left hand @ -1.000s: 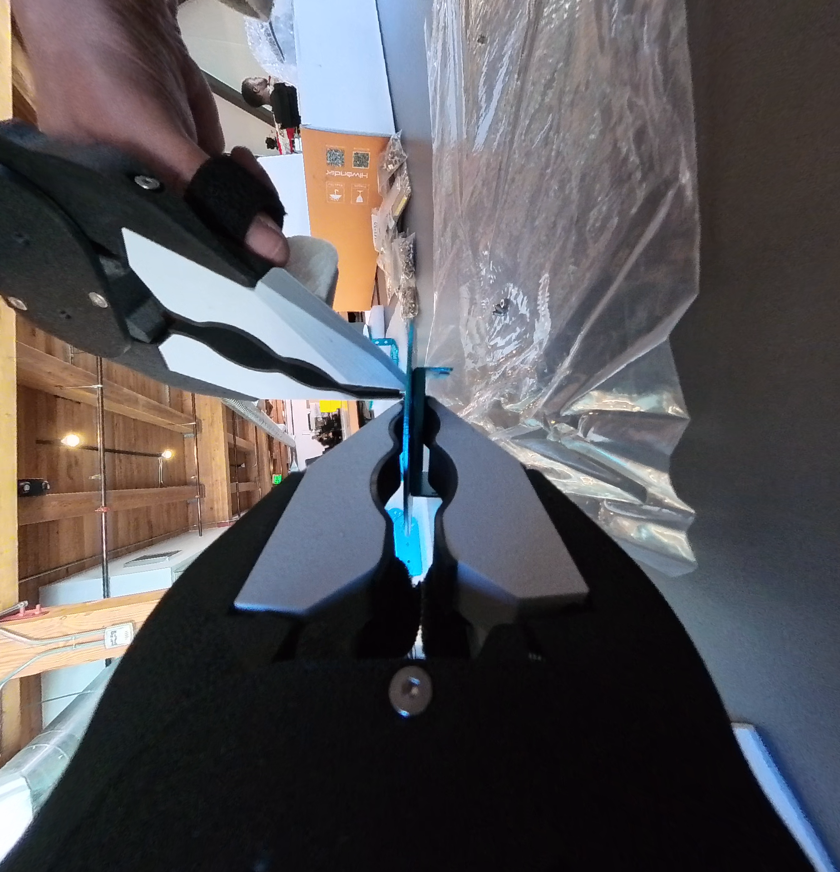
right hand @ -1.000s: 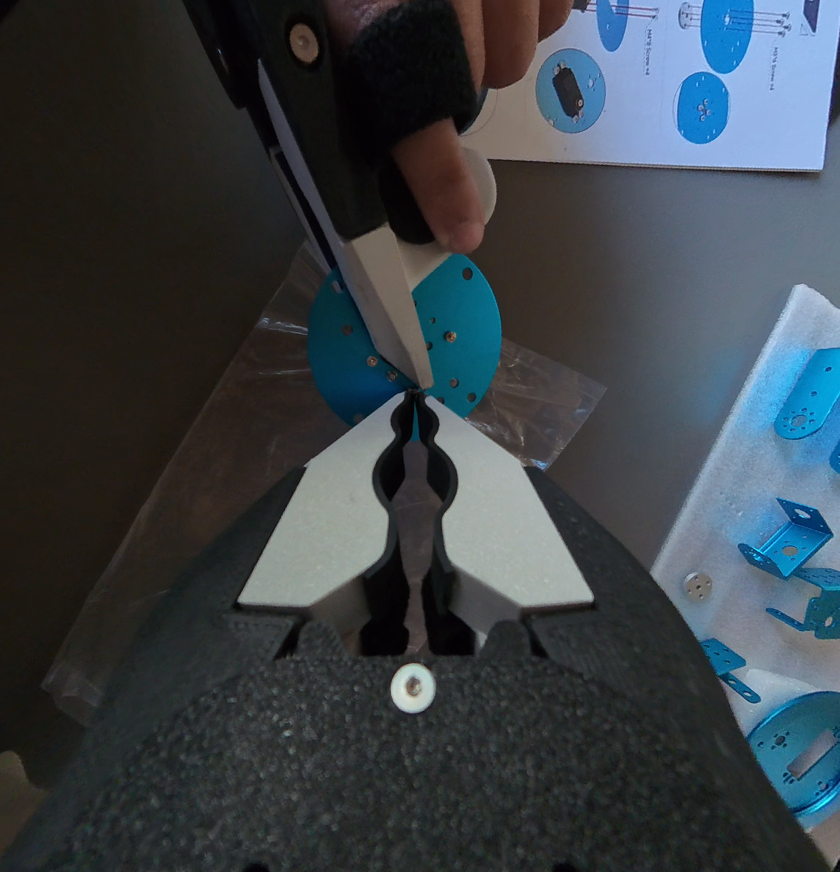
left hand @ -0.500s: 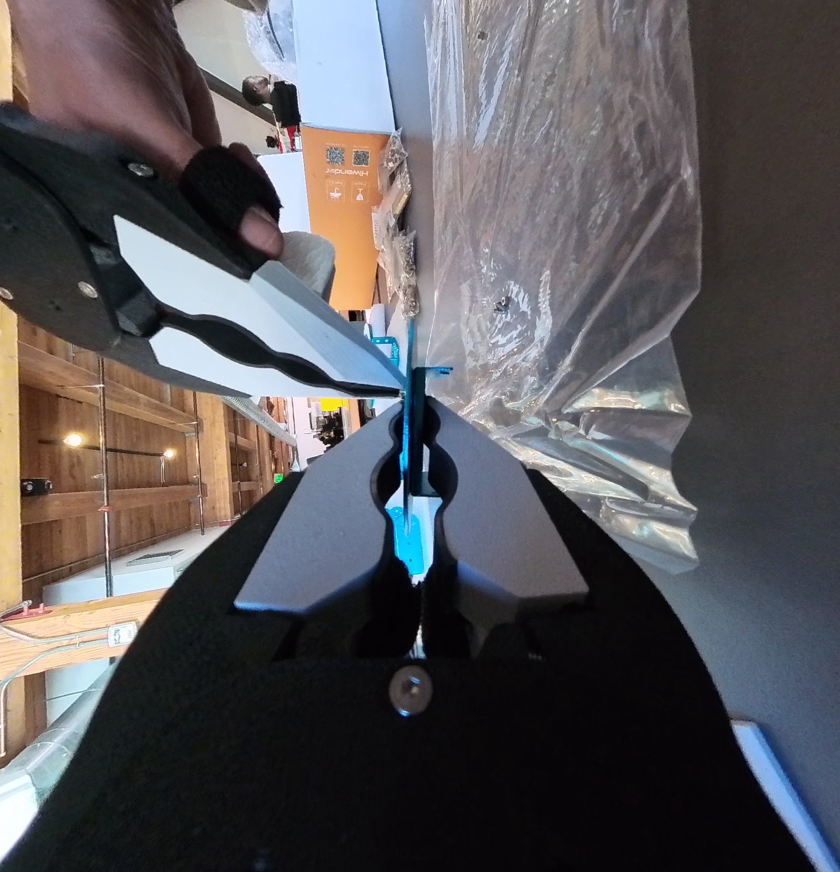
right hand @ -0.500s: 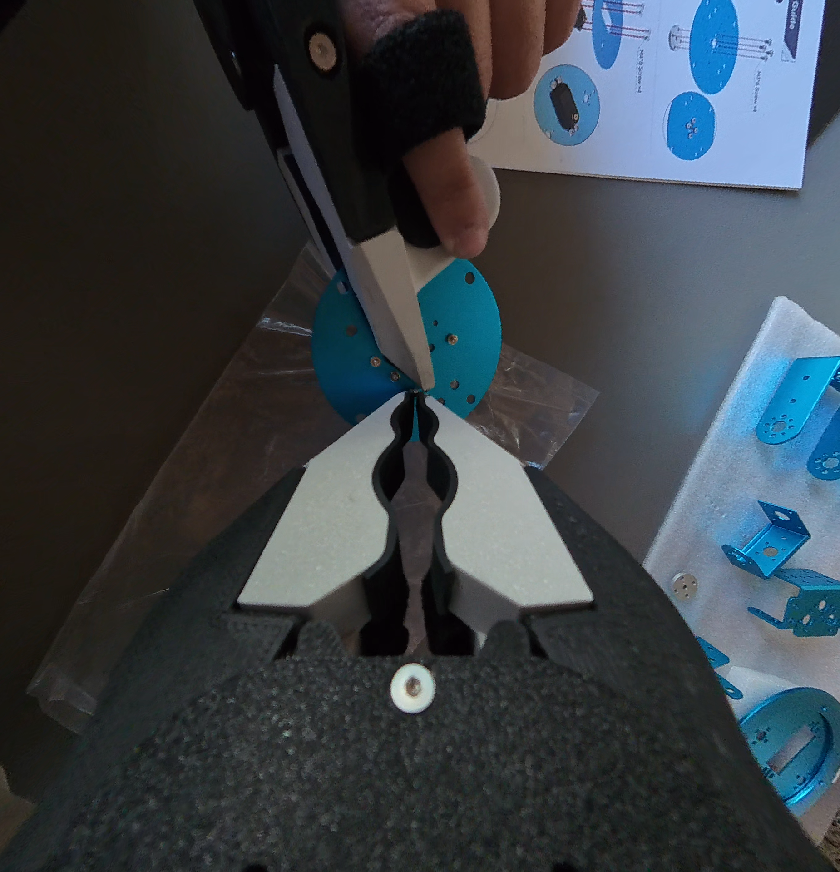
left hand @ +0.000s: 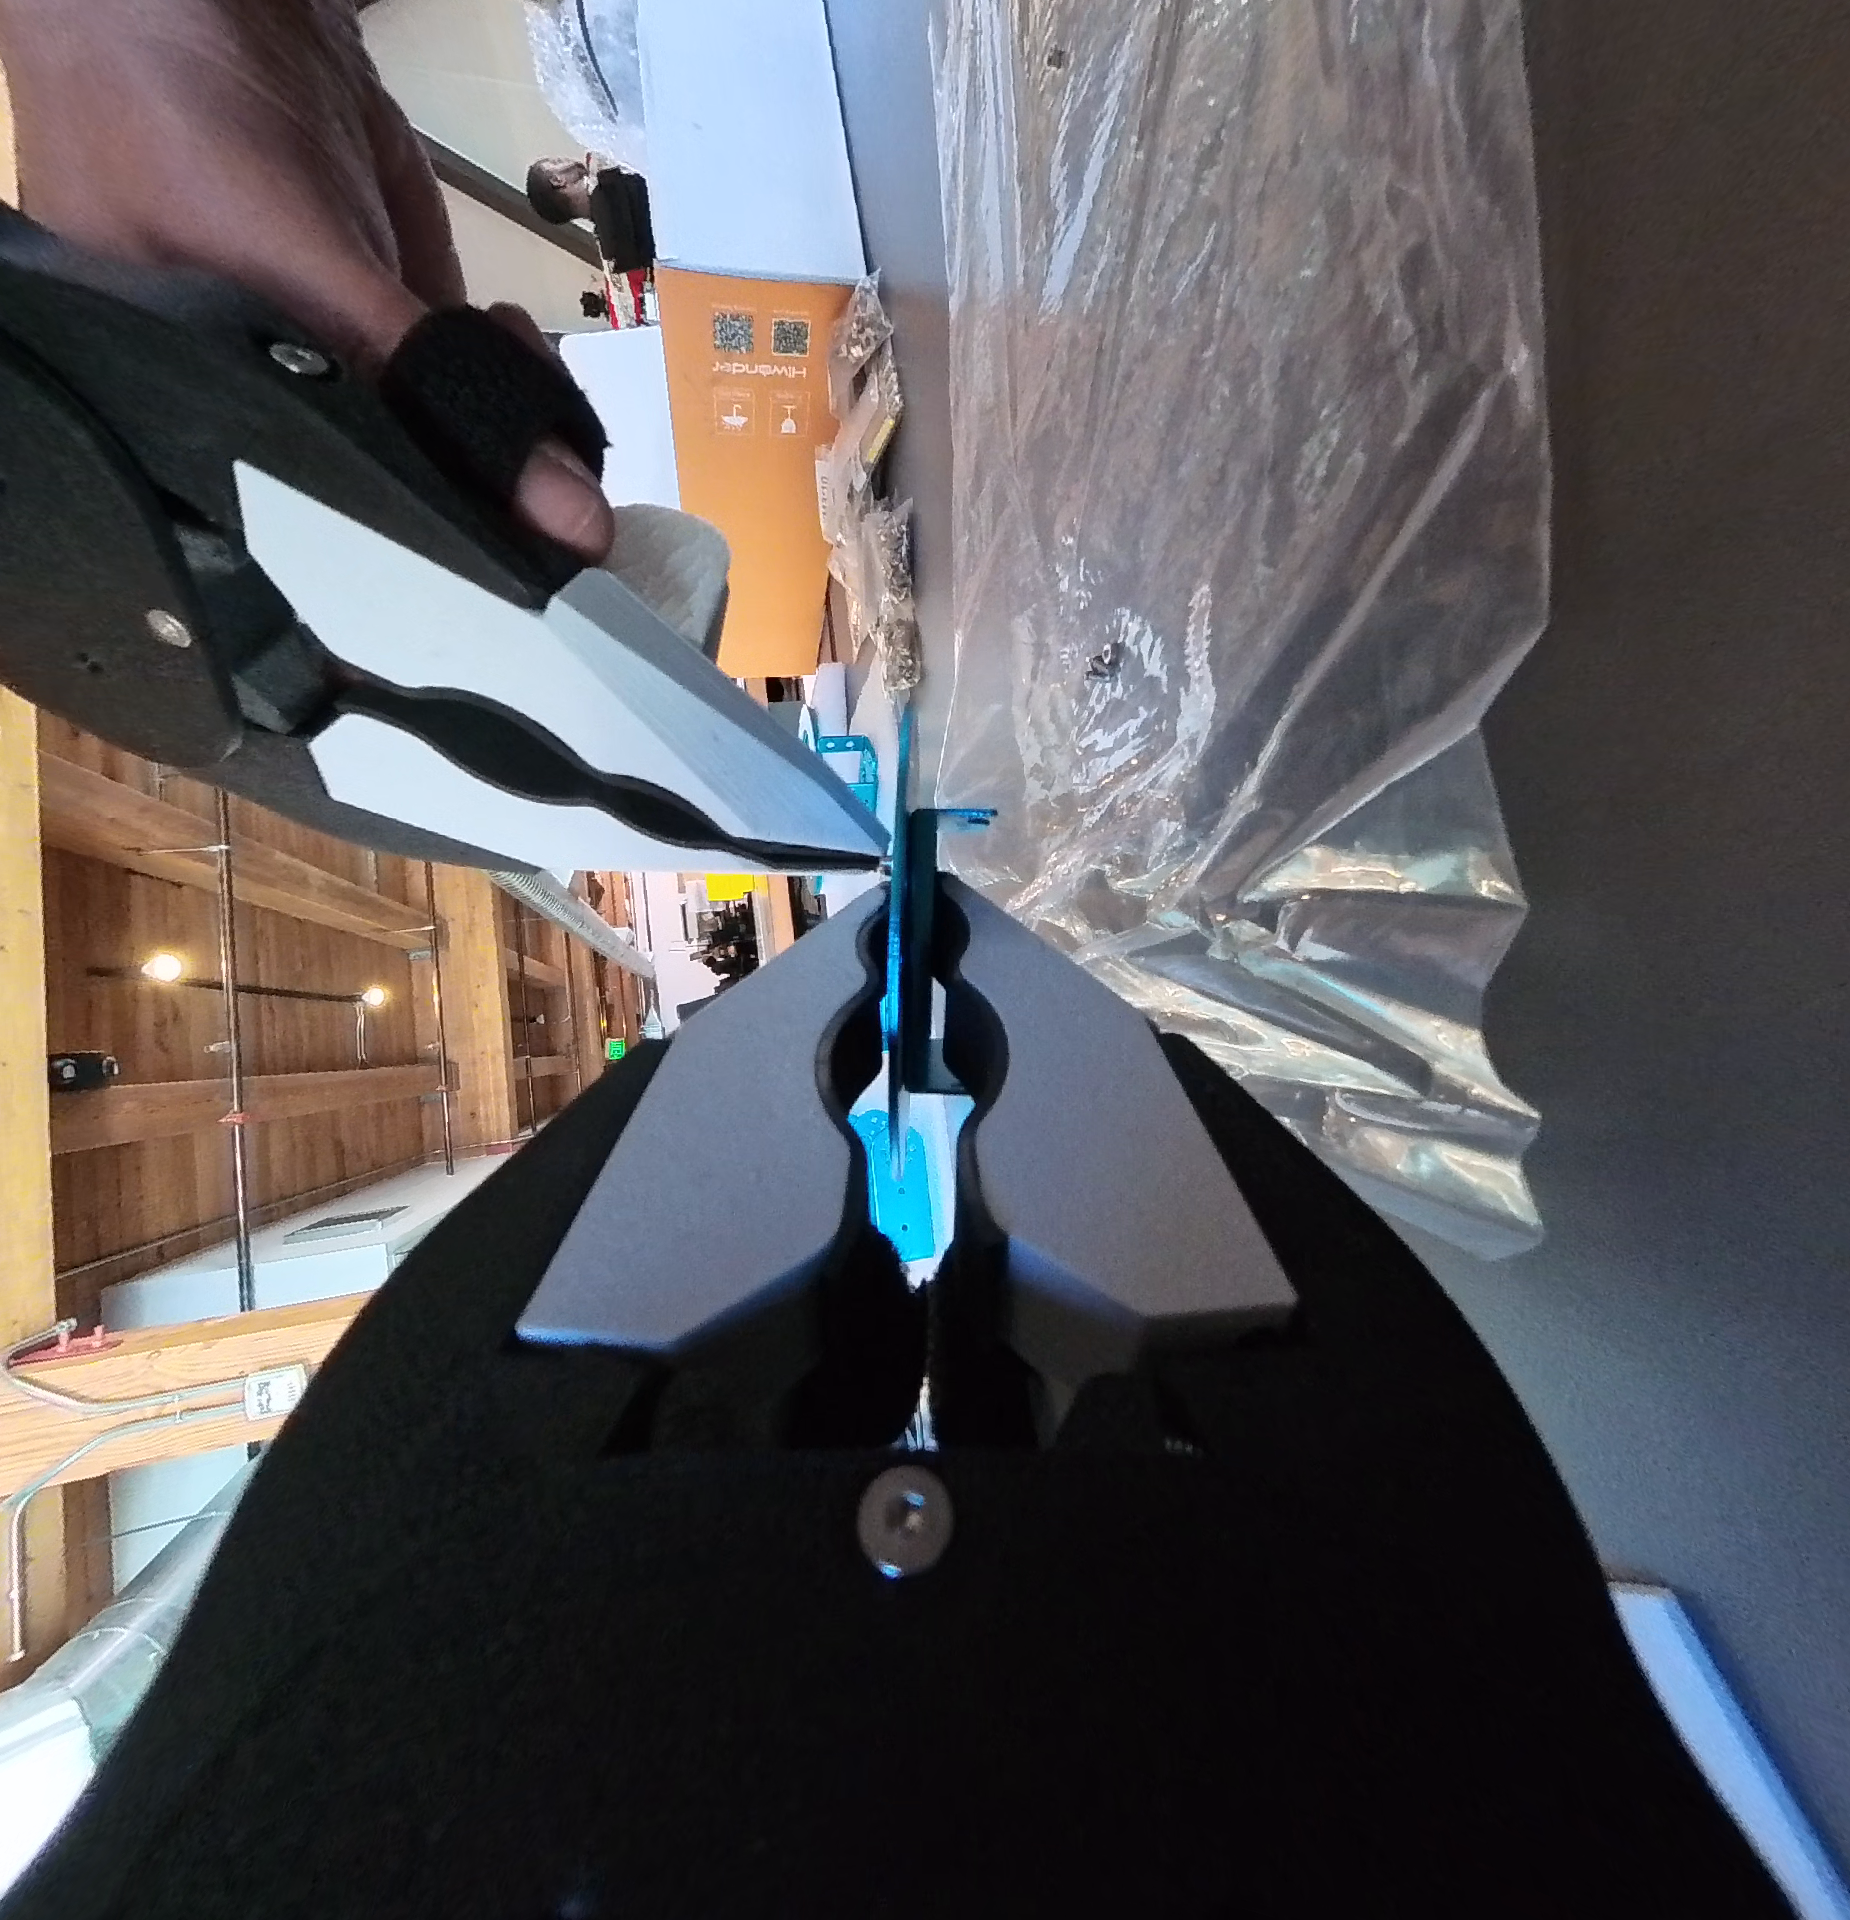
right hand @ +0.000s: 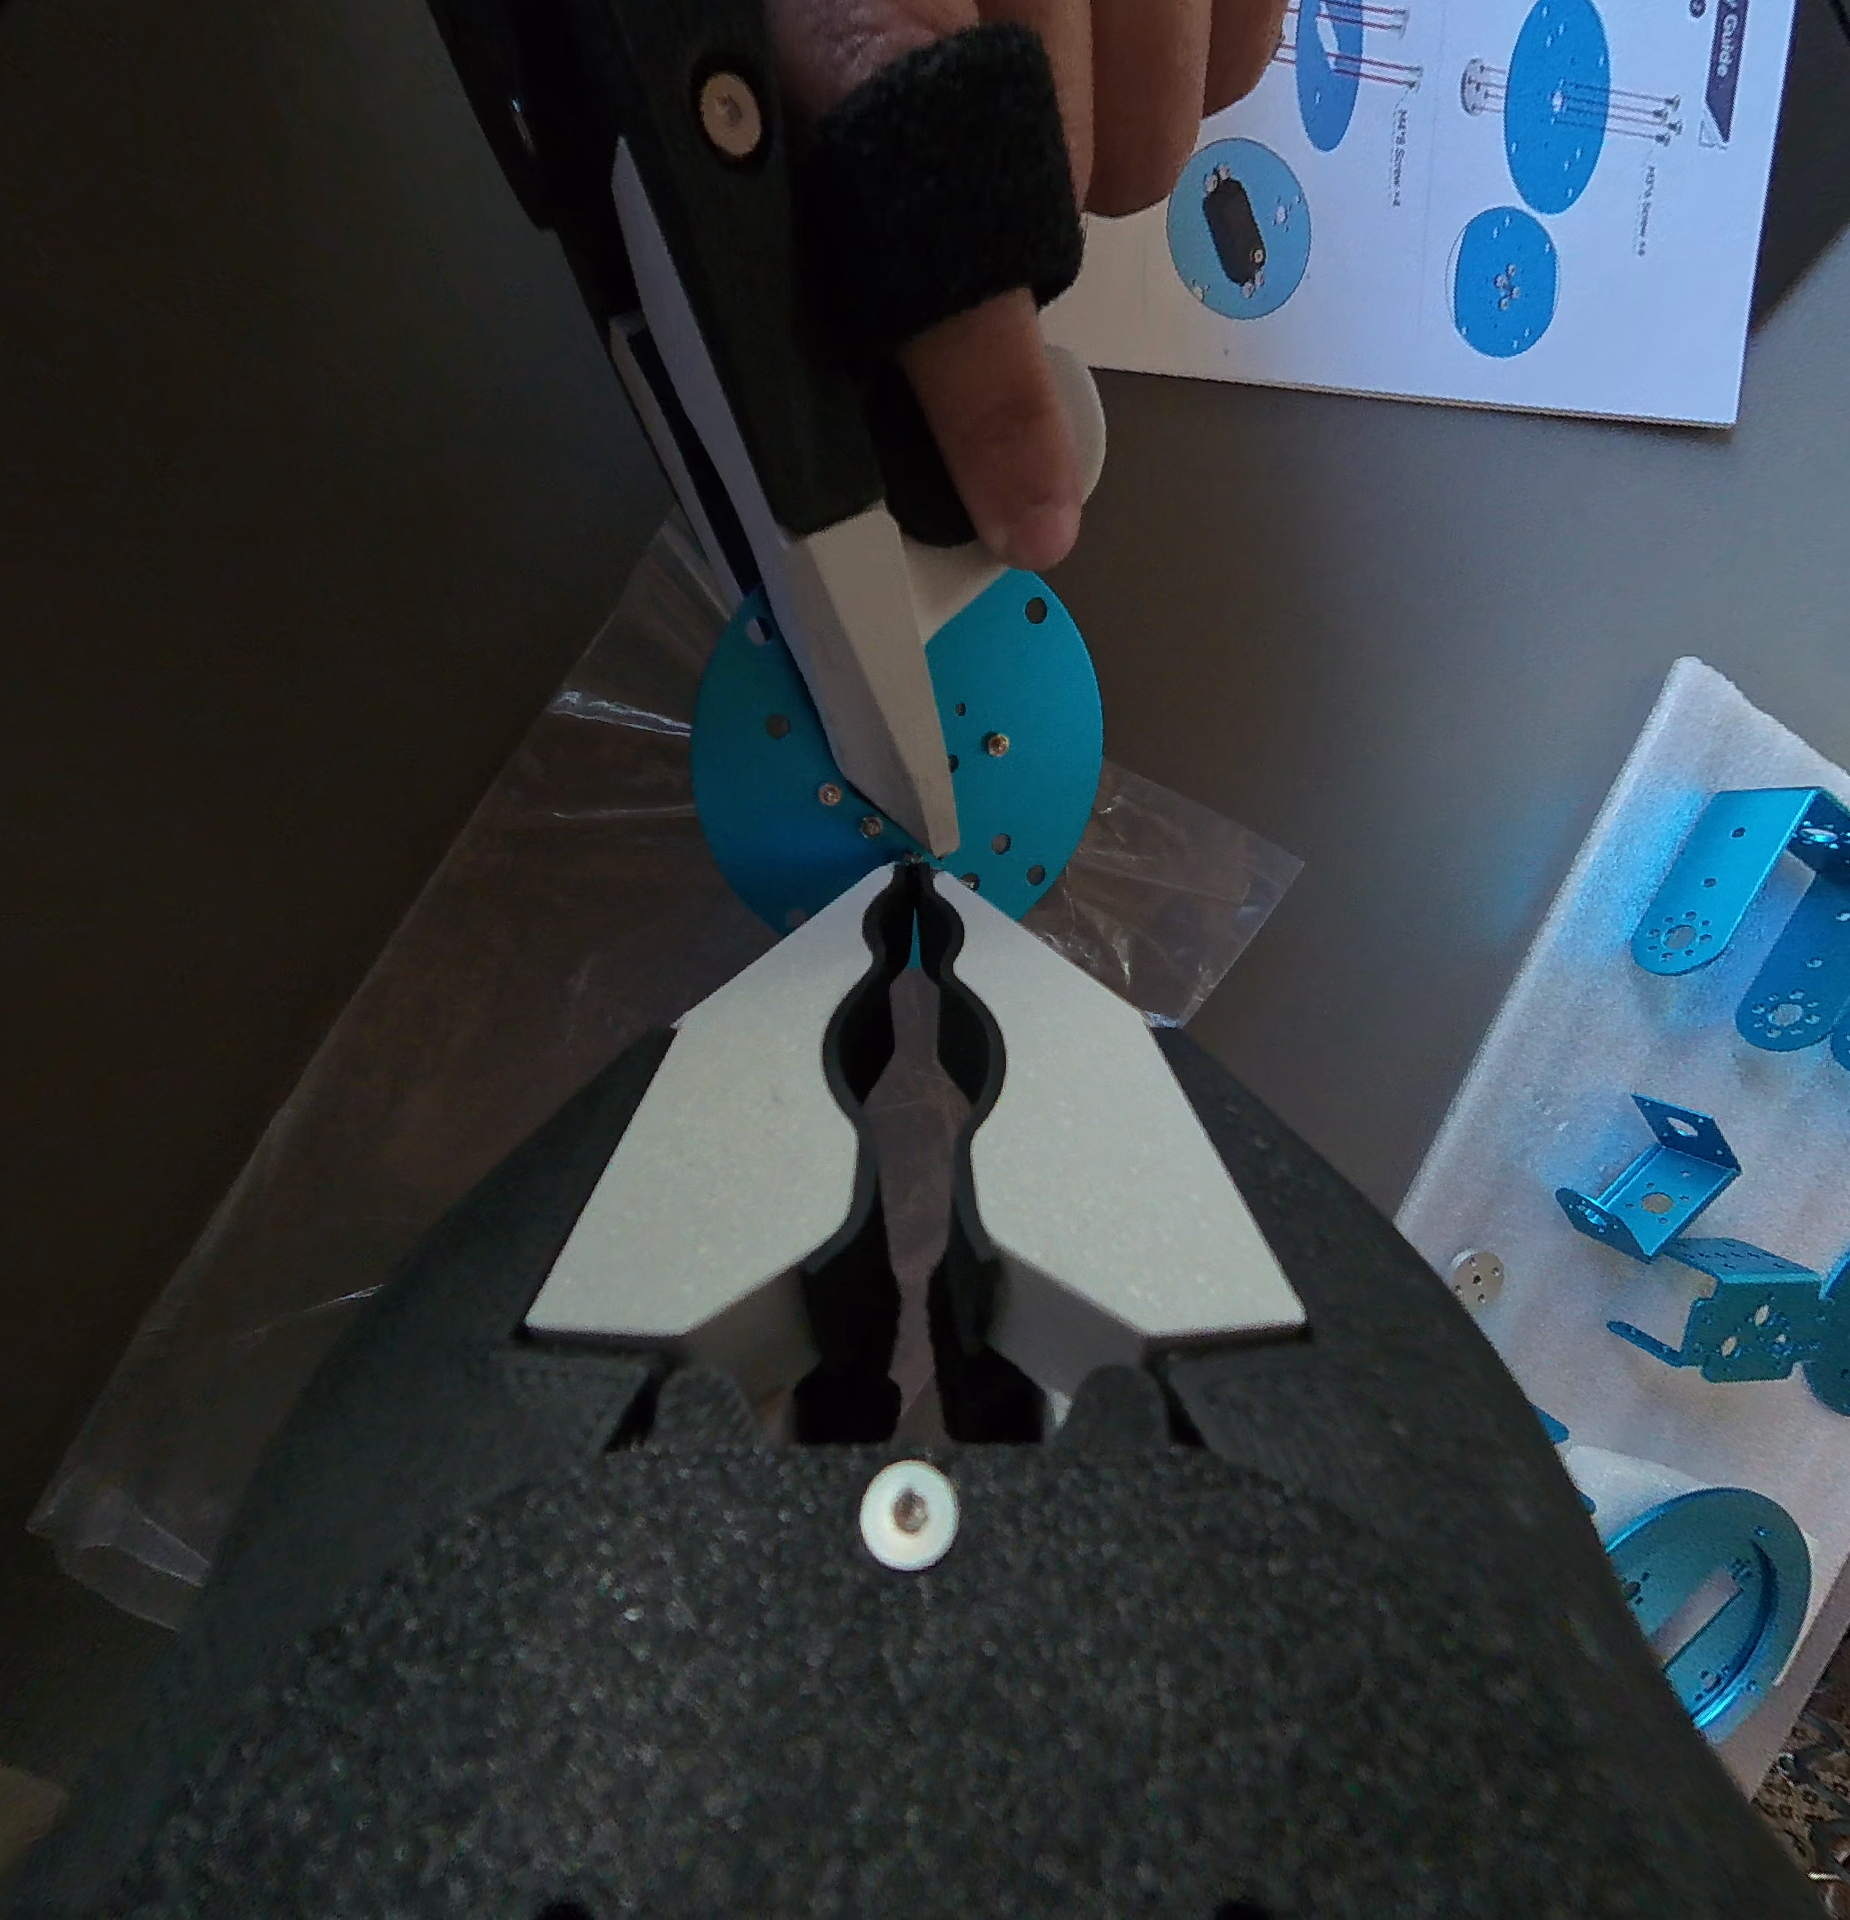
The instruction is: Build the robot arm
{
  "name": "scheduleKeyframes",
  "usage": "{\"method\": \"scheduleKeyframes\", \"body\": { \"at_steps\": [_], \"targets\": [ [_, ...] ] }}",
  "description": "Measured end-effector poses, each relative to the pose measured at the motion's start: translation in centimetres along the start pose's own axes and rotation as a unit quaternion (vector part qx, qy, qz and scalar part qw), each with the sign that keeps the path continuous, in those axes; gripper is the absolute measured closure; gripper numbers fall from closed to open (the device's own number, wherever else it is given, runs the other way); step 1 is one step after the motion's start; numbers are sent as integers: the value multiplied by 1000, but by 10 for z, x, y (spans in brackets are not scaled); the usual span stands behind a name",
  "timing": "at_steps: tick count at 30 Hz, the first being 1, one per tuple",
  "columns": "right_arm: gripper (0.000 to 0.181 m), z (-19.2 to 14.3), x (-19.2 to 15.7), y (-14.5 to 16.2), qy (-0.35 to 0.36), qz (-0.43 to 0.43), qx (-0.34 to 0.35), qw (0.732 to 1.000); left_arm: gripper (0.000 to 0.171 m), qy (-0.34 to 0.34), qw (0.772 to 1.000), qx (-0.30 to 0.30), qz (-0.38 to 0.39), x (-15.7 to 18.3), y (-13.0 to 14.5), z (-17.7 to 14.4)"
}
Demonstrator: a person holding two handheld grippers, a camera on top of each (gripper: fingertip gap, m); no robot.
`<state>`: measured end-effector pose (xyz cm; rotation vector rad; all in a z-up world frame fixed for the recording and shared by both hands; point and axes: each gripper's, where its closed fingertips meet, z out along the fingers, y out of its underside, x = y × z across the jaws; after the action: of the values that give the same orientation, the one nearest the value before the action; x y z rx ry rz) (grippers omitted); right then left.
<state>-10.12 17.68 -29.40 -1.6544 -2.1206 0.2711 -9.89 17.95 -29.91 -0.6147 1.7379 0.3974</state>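
Note:
My left gripper [left hand: 916, 894] is shut on the rim of a blue round metal disc [left hand: 905, 966], held edge-on, with a black part [left hand: 936, 1039] on its far face. In the right wrist view the disc [right hand: 1014, 707] shows its face, with several holes and brass screws, and the left gripper [right hand: 942, 842] reaches down over it. My right gripper [right hand: 913, 878] is shut, its tip against the disc face. A tiny metal piece, apparently a screw, is pinched at the tip. The right gripper also shows in the left wrist view [left hand: 879, 857], coming from the upper left.
A clear plastic bag [right hand: 381, 1039] lies on the dark grey table [right hand: 277, 416] under the disc. A white foam tray [right hand: 1586, 1195] with several blue brackets [right hand: 1752, 894] is at the right, a printed sheet [right hand: 1472, 208] behind. An orange box [left hand: 765, 416] and small hardware bags [left hand: 879, 520] are farther off. The grippers are tip to tip, or close to it.
The right gripper has swung slightly about its tip, which stays on the disc face. The left gripper still holds the disc in place.

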Motion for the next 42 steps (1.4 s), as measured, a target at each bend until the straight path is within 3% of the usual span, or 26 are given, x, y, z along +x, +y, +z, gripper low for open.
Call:
{"method": "scheduleKeyframes", "body": {
  "at_steps": [22, 26, 29, 32, 37, 42],
  "targets": [
    [180, -5, 0, -1, 0, 13, 6, 1000, 170, -7, 1000, -3, 2, -3, 1, 0],
    [169, -16, 3, -5, -8, 78, 65, 995, 170, -35, 999, -3, 5, -12, 1, -2],
    [156, -27, 6, -16, -3, 128, 172, 977, 170, -71, 997, 3, 1, -26, 0, -7],
    [149, -47, 11, -30, 33, 177, 313, 932, 170, -117, 993, 13, 2, -40, -4, -13],
    [141, -72, -1, -36, 44, 260, 441, 858, 170, -123, 992, 32, -9, -41, -12, -15],
    [133, -49, -20, -34, 97, 197, 361, 906, 170, -107, 993, 37, -11, -33, -16, -13]
  ]
}}
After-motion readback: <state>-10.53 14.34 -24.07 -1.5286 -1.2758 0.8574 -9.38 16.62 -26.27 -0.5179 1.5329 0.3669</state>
